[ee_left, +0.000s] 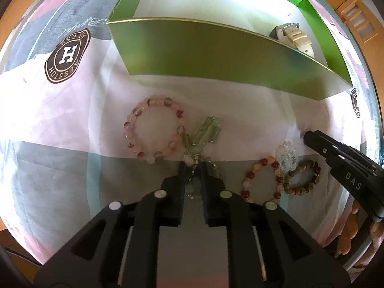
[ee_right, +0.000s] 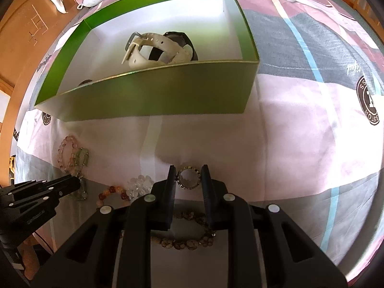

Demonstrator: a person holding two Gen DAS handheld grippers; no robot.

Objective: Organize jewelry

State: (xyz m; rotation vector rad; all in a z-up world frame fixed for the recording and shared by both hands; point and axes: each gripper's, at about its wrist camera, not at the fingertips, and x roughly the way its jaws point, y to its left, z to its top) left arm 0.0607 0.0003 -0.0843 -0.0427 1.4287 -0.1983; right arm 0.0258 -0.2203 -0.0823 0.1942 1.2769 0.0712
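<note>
A green box [ee_left: 216, 55] with a white inside stands on the cloth and holds a cream-strapped watch [ee_left: 295, 38]; it also shows in the right wrist view [ee_right: 168, 91] with the watch [ee_right: 158, 48]. My left gripper [ee_left: 194, 165] is shut on a green stone bracelet [ee_left: 206, 132] at its chain end. A pink bead bracelet [ee_left: 153, 129] lies left of it. My right gripper [ee_right: 188, 170] is shut on a round metal ring piece [ee_right: 188, 177]. A brown speckled bead bracelet [ee_right: 189, 242] lies under the right gripper.
A red-orange bead bracelet [ee_left: 264, 180], a clear crystal bracelet [ee_left: 286, 158] and a brown wooden bead bracelet [ee_left: 304, 180] lie to the right on the pink and grey patterned cloth [ee_left: 60, 144]. Wooden furniture [ee_right: 24, 24] stands beyond the cloth.
</note>
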